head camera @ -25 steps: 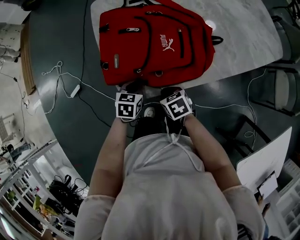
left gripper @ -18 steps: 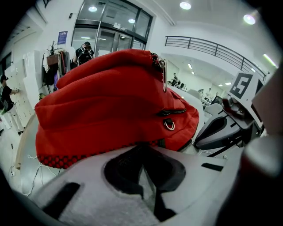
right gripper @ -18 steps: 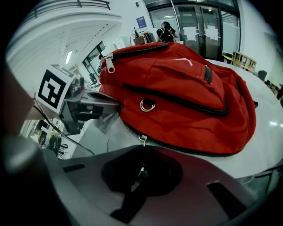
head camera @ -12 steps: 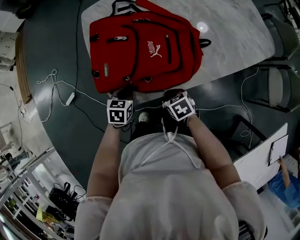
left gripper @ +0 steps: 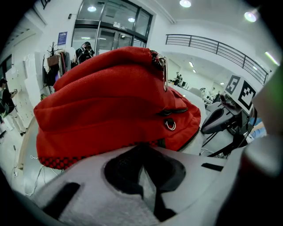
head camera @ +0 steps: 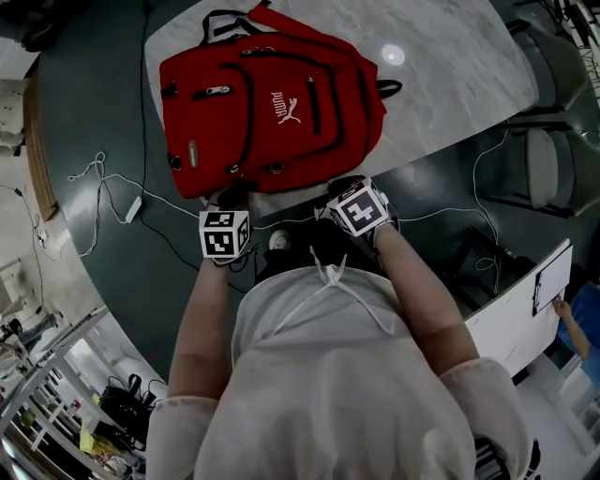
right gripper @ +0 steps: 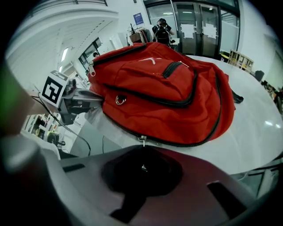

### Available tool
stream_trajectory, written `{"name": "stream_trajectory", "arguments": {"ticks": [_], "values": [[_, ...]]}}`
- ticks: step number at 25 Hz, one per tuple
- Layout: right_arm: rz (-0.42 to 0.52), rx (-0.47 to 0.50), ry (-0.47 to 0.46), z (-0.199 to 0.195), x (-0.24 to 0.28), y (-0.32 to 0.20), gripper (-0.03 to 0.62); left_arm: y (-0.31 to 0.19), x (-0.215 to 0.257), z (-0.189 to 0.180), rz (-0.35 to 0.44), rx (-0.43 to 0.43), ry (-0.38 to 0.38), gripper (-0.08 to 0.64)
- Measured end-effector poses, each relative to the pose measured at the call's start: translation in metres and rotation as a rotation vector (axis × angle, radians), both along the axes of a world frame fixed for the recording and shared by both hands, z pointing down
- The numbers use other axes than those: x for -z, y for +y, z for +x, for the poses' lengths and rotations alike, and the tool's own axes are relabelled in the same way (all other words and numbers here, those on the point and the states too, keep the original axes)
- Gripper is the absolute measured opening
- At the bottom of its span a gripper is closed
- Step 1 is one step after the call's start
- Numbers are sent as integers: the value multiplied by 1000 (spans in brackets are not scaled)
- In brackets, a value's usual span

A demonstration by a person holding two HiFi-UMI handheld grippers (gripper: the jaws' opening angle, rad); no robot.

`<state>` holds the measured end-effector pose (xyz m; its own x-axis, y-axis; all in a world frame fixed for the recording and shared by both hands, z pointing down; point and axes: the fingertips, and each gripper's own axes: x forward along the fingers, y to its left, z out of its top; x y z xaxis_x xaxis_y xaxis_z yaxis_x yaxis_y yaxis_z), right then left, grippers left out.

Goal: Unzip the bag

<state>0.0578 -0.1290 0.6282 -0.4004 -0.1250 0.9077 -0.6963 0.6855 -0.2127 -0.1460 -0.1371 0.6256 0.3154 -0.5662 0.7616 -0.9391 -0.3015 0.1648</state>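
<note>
Red backpack point(head camera: 272, 103), front up, crosswise

White marble table point(head camera: 469, 75), dark floor point(head camera: 103, 103), grey chair point(head camera: 551, 167), glass doors point(right gripper: 205, 26), ceiling lights point(left gripper: 185, 3)

A red backpack point(head camera: 253, 103) lies on a pale marble desk point(head camera: 450, 84) in the upper half of the head view. On its front pocket, near the frame's top centre, is the white word "PUMA" point(head camera: 280, 101) with the leaping-cat logo point(head camera: 292, 114) just beside it.

Below the backpack, mid-frame, the left cube point(head camera: 224, 233) and the right cube point(head camera: 359, 208) each carry black-and-white square code patterns, with no letters or numbers.

A blue wall sign point(left gripper: 62, 38) at the upper left of the left gripper view is too small to read. So is a blue sign point(right gripper: 138, 18) at the top centre of the right gripper view.
</note>
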Motion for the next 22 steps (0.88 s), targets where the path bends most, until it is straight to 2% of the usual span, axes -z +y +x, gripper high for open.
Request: {"name": "stream_trajectory", "arguments": {"ticks": [5, 10, 17, 22], "values": [[16, 20, 16, 21, 0, -9, 28, 0, 0, 1, 1, 9, -9, 20], [11, 29, 22, 37, 1, -16, 28, 1, 1, 0, 26, 19, -63, 20], [-7, 37, 13, 62, -1, -30, 28, 0, 1, 0, 45, 30, -93, 20], [-12, 83, 21, 73, 0, -37, 28, 0, 3, 0, 65, 37, -134, 20]]}}
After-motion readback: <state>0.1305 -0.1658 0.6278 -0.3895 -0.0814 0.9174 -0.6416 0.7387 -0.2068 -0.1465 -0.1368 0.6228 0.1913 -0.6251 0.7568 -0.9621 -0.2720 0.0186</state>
